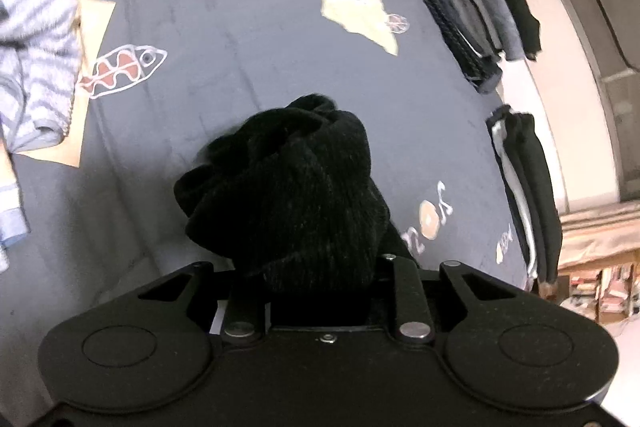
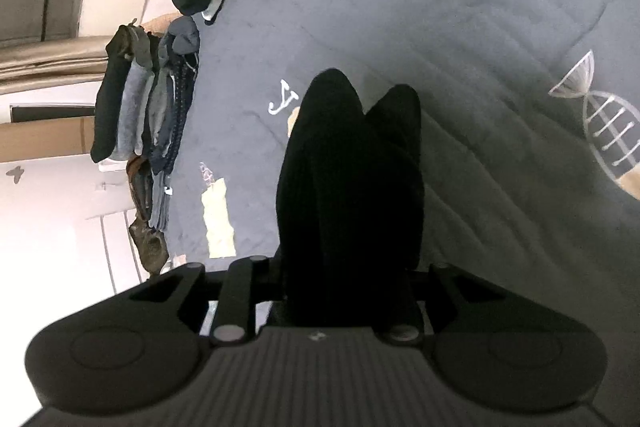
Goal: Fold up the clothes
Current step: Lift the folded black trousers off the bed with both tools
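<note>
Bunching from both grippers' hidden fingers, the black garment hangs above the bedspread.

1. A dark grey quilted bedspread printed with white-outlined fish and beige patches covers the bed.
2. A pale cream wall stands beyond its edge.
3. A wooden bookshelf filled with books sits low beside the bed.

Soft, dim indoor light falls evenly on the grey bedspread, with a faint shadow under the black garment. Fisheye curvature bends the edges; the striped cloth blurs, perhaps from motion. The right view's lower half darkens.
</note>
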### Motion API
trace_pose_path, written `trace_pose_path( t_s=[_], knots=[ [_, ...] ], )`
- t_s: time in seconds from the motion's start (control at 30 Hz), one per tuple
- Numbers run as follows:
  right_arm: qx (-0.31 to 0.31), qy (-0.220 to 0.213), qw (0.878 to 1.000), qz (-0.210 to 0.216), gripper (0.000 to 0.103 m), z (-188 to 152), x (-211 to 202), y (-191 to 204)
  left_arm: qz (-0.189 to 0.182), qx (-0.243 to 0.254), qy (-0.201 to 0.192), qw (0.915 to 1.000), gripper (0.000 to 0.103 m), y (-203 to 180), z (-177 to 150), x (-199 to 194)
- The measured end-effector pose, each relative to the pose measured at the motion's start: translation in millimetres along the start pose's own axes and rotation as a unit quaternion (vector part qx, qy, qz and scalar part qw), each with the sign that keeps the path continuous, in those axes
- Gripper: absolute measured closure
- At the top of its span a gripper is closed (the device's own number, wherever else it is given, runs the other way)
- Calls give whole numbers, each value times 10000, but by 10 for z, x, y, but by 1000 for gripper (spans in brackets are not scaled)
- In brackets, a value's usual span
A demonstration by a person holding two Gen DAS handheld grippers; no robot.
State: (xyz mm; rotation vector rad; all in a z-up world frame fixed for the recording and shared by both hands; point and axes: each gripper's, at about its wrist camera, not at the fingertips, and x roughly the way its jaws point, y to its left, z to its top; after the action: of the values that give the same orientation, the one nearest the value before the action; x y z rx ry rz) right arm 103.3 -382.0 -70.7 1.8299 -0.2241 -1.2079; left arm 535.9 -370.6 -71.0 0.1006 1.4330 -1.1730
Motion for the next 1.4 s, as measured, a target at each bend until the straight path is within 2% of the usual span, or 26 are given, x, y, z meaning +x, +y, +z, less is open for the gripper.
trace_pose_path(
  t_s=[0.17,0.33,0.47,0.67,0.83,1.07,1.4],
  knots=[
    [-60,227,9997,41,79,262,-463,173,107,306,-75,9994,79,-616,-253,-351],
    [-171,304,9991,229,79,574,-1036,365,-21,657,-151,9977,79,-1307,-406,-619],
    [-383,152,9982,433,79,767,-1477,601,-366,999,-210,9941,79,-1775,-435,-771],
    [-597,-308,9948,770,79,885,-1860,983,-966,1223,-282,9874,79,-2150,-239,-786],
    [-831,-800,9896,860,79,801,-1955,1341,-1404,1528,-107,9782,79,-2357,100,-541],
    [-880,-1468,9824,750,79,591,-1682,1865,-1750,1986,199,9641,79,-2469,732,-117],
    [-1040,-1531,9819,405,79,527,-1360,2310,-1972,2052,201,9584,79,-2411,1054,-33]
  ],
)
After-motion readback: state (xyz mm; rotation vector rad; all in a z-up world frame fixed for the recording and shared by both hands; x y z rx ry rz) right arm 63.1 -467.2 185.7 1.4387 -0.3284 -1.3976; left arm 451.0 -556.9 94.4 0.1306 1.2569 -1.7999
